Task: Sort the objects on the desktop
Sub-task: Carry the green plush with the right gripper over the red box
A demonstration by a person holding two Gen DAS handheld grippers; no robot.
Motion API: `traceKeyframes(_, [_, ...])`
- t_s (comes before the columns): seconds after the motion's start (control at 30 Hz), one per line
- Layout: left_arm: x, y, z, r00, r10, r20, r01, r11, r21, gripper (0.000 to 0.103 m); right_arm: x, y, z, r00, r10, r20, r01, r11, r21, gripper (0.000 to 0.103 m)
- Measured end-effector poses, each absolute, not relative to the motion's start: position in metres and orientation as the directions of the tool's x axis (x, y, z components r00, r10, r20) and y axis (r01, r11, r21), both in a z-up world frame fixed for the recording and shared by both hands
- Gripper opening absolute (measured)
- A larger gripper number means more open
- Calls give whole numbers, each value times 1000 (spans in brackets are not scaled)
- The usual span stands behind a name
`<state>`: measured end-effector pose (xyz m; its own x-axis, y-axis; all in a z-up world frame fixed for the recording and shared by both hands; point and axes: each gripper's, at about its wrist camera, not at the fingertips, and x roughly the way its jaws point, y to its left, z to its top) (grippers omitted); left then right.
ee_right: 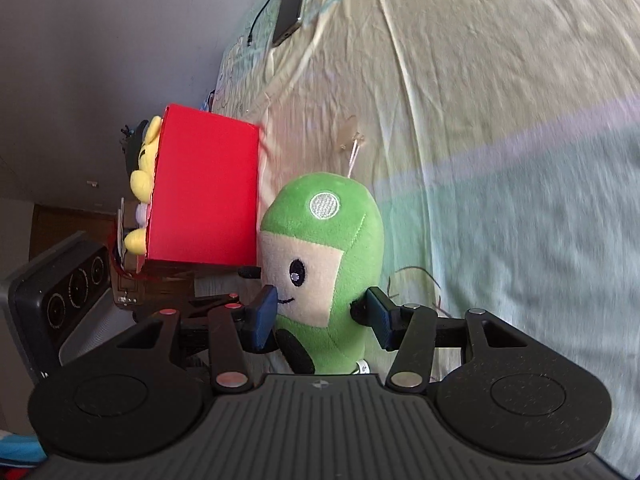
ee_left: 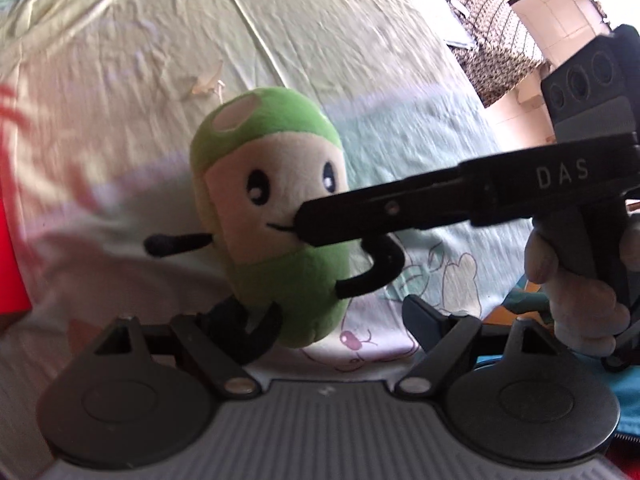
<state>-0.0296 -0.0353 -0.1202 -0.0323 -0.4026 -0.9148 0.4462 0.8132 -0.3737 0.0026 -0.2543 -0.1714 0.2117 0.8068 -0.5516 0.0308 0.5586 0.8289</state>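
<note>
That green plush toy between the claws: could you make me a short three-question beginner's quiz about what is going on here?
1. True or false: the right claw has a pad on each side of the green plush toy.
2. Which is beside the toy in the right wrist view? A) a red box B) a blue bucket C) a glass jar
3. Fill in: yellow soft shapes stick out of the ____ box.

Key: 1 true. 2 A. 3 red. The left claw is spread wide with the toy's black legs between its fingers, not squeezed. All this lies on a pale sheet.
</note>
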Motion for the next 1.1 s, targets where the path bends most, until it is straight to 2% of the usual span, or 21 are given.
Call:
traceKeyframes(0.1, [-32, -22, -114, 0, -453, -891, 418, 810, -412, 84, 2, -256, -172, 240, 805, -542, 55, 546, 836, 57])
traceKeyframes(0.2, [-29, -13, -106, 54, -477, -877, 395, 817, -420, 92, 1, -258, -174, 260, 801, -540, 85, 538, 839, 62])
traceKeyframes(0.33, [-15, -3, -109, 79, -504, -860, 347, 823, -450, 92, 1, -263, -175, 289, 802, -522, 112, 513, 851, 62])
traceKeyframes(0.47, [-8, -8, -120, 82, -503, -860, 318, 831, -456, 84, 4, -268, -177, 321, 804, -500, 147, 479, 865, 63])
traceKeyframes(0.63, [-12, -22, -130, 61, -505, -861, 324, 826, -461, 78, 5, -261, -177, 301, 797, -523, 134, 508, 851, 64])
traceKeyframes(1.1, [-50, -18, -103, 165, -416, -895, 406, 855, -322, 78, -1, -244, -166, 237, 848, -474, 54, 476, 878, 63])
